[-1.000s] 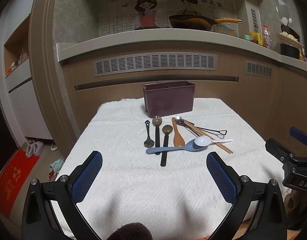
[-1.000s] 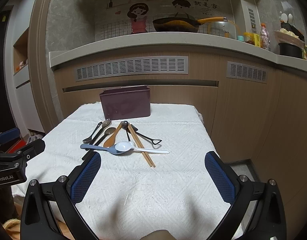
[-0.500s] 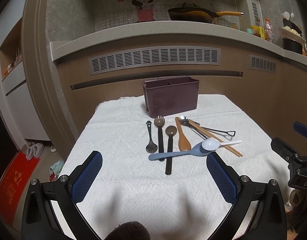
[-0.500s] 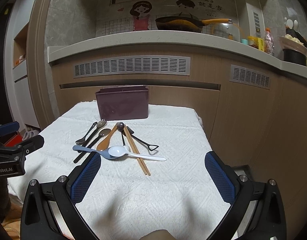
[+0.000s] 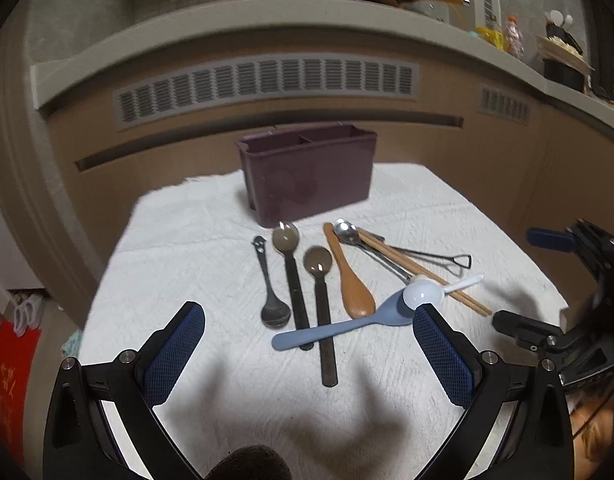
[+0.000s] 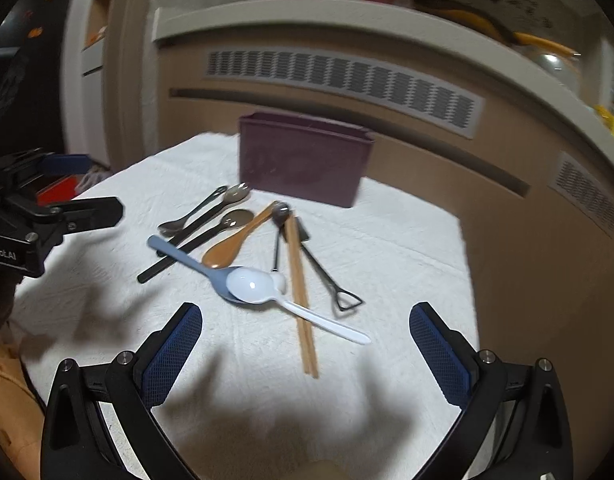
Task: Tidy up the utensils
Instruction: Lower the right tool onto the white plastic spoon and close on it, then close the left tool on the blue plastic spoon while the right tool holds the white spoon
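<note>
On the white-clothed table (image 5: pixel 195 240) we see the utensils fanned out just in front of the purple holder (image 5: pixel 311 176), none of them in it. Our left gripper (image 5: pixel 309 354) hangs low over the near cloth, jaws spread wide and holding nothing; our right gripper (image 6: pixel 307 354) is likewise wide and empty. From the left wrist we look down into the holder's top and make out a divider splitting it into compartments; the right wrist shows only its outer wall (image 6: pixel 303 160). The left view lays out the two dark long-handled spoons (image 5: pixel 295 280), the small black spoon (image 5: pixel 269 284) and the wooden spoon (image 5: pixel 353 280) side by side. The right view shows more plainly the white spoon (image 6: pixel 267 286) nested in the bowl of the blue spoon (image 6: pixel 187 260), its handle crossing the chopsticks (image 6: pixel 301 292).
</note>
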`<state>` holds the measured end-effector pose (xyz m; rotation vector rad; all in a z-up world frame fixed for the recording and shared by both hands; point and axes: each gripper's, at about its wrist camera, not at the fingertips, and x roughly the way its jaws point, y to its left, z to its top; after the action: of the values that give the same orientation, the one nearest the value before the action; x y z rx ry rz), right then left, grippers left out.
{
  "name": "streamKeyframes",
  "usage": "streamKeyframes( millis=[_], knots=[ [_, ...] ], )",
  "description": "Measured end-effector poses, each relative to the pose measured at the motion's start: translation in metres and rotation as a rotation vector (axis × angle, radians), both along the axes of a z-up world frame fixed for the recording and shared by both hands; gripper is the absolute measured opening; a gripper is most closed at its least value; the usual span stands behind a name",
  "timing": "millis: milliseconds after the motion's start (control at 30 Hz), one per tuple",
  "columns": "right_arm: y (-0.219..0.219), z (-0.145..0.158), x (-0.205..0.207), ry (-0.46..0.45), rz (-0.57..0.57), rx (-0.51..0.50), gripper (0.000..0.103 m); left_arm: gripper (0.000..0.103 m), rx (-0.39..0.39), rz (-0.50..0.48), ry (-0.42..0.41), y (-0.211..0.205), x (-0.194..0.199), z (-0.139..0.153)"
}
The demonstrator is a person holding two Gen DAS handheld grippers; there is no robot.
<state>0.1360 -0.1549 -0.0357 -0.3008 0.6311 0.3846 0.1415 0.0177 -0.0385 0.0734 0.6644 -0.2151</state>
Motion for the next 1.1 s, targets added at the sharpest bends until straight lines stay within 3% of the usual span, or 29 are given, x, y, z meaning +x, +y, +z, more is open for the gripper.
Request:
streamKeyframes(
  millis=[67, 133, 233, 467, 600, 700, 800, 967, 1100],
  knots=[
    [0.008, -0.005, 0.012, 0.032, 0.073, -0.014, 0.093, 0.103, -0.012, -0.026, 0.026, 0.003, 0.01, -0.002],
    [0.02, -0.011, 0.019, 0.058, 0.143, -0.059, 0.063, 0.103, -0.009, -0.043, 0.03, 0.005, 0.018, -0.004],
    [0.031, -0.023, 0.03, 0.115, 0.217, -0.105, 0.05, 0.103, 0.028, -0.065, 0.026, 0.008, 0.028, -0.006],
    [0.044, -0.035, 0.047, 0.157, 0.294, -0.169, 0.049, 0.103, 0.133, -0.138, 0.058, 0.008, 0.047, -0.023],
    [0.048, -0.038, 0.057, 0.184, 0.295, -0.178, 0.048, 0.103, 0.152, -0.223, 0.059, 0.003, 0.047, -0.027],
    [0.046, -0.04, 0.066, 0.232, 0.294, -0.154, 0.034, 0.103, 0.153, -0.282, 0.051, -0.001, 0.044, -0.028],
    [0.046, -0.04, 0.069, 0.255, 0.292, -0.141, 0.033, 0.103, 0.159, -0.329, 0.046, -0.008, 0.041, -0.029],
    [0.039, -0.036, 0.073, 0.291, 0.267, -0.092, 0.029, 0.103, 0.169, -0.324, 0.092, -0.019, 0.04, -0.031],
    [0.024, -0.032, 0.081, 0.342, 0.205, -0.024, 0.028, 0.103, 0.22, -0.35, 0.087, -0.034, 0.037, -0.033]
  ],
)
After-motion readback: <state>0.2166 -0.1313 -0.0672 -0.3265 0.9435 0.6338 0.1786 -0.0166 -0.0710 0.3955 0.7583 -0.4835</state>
